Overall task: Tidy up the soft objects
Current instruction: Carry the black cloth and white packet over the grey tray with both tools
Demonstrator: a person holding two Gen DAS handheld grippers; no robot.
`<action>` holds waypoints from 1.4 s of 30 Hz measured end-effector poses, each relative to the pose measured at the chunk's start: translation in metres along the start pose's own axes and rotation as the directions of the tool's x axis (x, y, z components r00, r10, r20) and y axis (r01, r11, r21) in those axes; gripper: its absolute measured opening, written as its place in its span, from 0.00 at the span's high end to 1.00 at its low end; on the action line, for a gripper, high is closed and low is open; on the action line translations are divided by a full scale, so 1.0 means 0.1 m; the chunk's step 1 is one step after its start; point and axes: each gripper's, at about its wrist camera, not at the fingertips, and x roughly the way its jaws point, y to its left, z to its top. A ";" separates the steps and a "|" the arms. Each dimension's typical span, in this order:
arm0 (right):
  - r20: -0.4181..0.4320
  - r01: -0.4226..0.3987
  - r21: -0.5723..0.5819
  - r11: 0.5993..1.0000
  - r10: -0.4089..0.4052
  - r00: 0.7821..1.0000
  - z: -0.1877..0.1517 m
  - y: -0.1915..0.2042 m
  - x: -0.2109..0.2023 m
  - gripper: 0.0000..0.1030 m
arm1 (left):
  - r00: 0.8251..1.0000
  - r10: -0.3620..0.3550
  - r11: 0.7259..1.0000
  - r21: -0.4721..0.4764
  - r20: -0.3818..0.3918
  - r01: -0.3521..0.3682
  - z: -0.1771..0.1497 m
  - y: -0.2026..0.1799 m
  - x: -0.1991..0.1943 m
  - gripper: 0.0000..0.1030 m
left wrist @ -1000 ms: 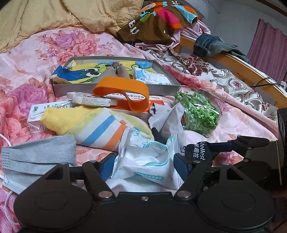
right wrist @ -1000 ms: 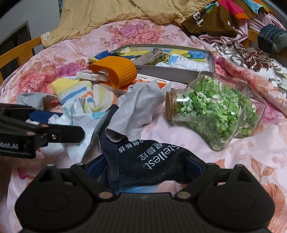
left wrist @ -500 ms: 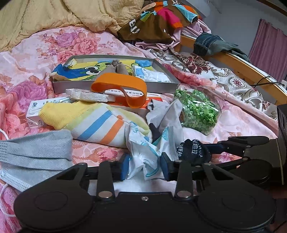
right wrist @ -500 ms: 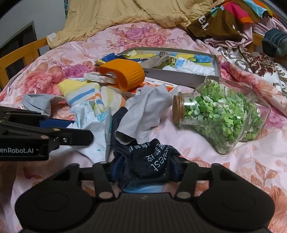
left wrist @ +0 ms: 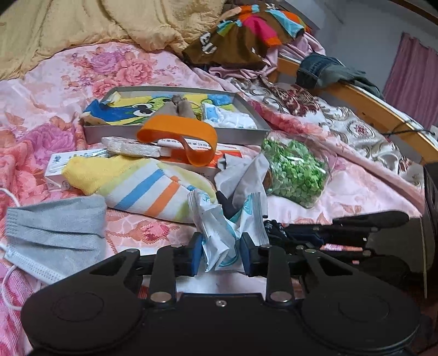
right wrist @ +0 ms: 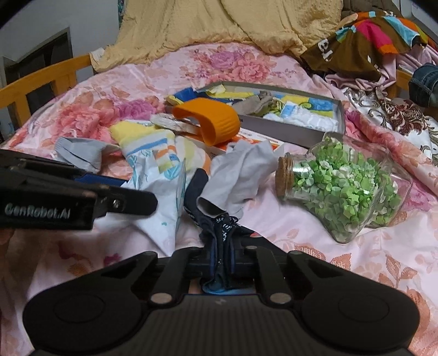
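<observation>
My left gripper (left wrist: pixel 221 254) is shut on a white cloth with blue print (left wrist: pixel 219 227), bunched between the blue pads. My right gripper (right wrist: pixel 220 263) is shut on a dark navy sock with white lettering (right wrist: pixel 219 232). A grey cloth (right wrist: pixel 241 169) lies over the sock's far end. A striped yellow, blue and orange sock (left wrist: pixel 137 186) lies behind the white cloth. A grey face mask (left wrist: pixel 54 227) lies at the left. A grey tray (left wrist: pixel 169 134) farther back holds folded soft items. The right gripper also shows in the left wrist view (left wrist: pixel 314 235).
A corked glass jar of green paper stars (right wrist: pixel 345 189) lies on its side at the right. An orange band (left wrist: pixel 178 137) rests on flat boxes before the tray. A yellow blanket (left wrist: pixel 95 24) and piled clothes (left wrist: pixel 246 35) lie at the back. Wooden bed rails edge both sides.
Both grippers closed: the left squeezed the white cloth, the right squeezed the navy sock into a narrow bunch. Both views rose and drew back slightly.
</observation>
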 end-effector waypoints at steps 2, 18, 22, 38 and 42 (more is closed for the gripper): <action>0.031 -0.010 -0.002 1.000 0.010 0.999 0.00 0.01 -0.09 0.90 | 1.000 0.014 1.000 -0.019 0.013 -0.014 0.01 0.00 -0.05 0.70; 0.342 0.017 -0.035 0.999 -0.004 0.940 0.13 0.00 -0.64 0.90 | 0.975 0.122 0.988 -0.117 0.183 -0.101 0.19 -0.12 -0.61 0.70; 0.393 0.038 -0.058 0.998 -0.012 0.919 0.23 -0.02 -0.67 0.89 | 0.969 0.131 0.987 -0.115 0.209 -0.108 0.30 -0.15 -0.64 0.70; 0.527 0.078 -0.023 0.997 -0.054 0.848 1.08 -0.49 -0.04 0.89 | 0.956 0.167 0.985 -0.088 0.241 -0.150 1.07 0.07 -0.16 0.70; 0.532 0.056 0.024 0.998 -0.060 0.845 1.35 -0.69 0.26 0.89 | 0.955 0.175 0.982 -0.105 0.238 -0.154 1.31 0.20 0.06 0.70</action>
